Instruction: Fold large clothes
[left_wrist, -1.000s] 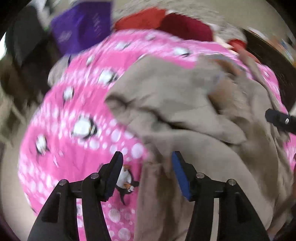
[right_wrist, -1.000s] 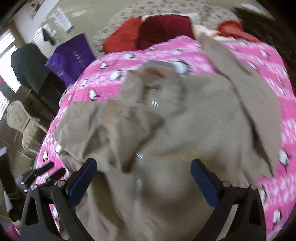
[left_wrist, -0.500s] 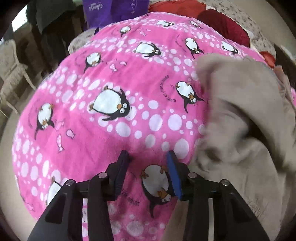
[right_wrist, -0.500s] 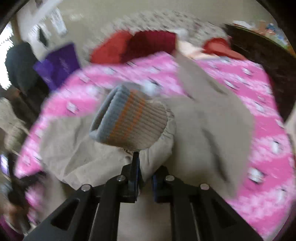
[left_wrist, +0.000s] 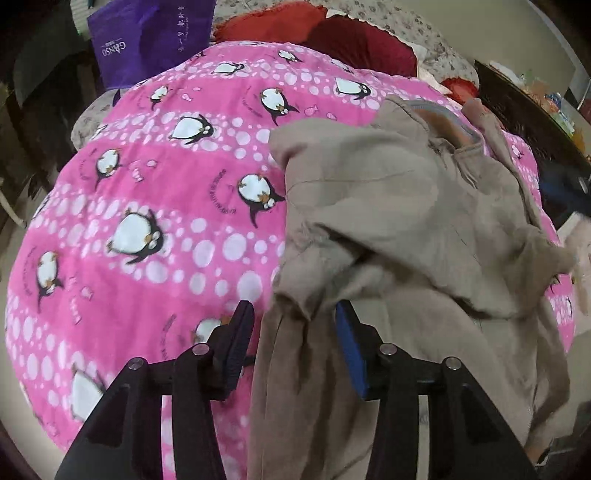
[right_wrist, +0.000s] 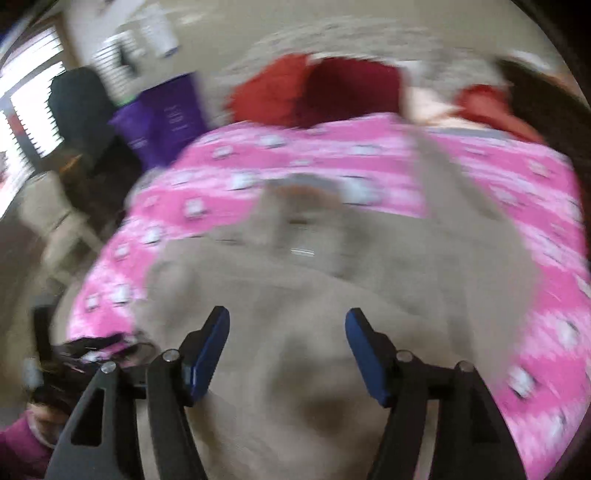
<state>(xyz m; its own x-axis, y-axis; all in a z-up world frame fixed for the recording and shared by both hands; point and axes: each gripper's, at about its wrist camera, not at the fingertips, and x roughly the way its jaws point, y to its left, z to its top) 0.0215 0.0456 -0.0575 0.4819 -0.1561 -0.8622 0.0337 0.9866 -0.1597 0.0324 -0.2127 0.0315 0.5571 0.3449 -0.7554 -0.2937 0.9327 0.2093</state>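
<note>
Your beige jacket lies rumpled on the right half of the pink penguin blanket covering the bed. Your left gripper — fingers apart — straddles its left edge; your right gripper, also apart, hovers over it. Red pillows and a purple bag sit beyond — sharp only in the left view.

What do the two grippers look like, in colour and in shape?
Both are alike. The left gripper and the right gripper have black angular plastic arms with triangular cut-outs and round silver screw heads at the joints. Each finger ends in a flat pad, blue on its inner face. No cables or markings show.
</note>
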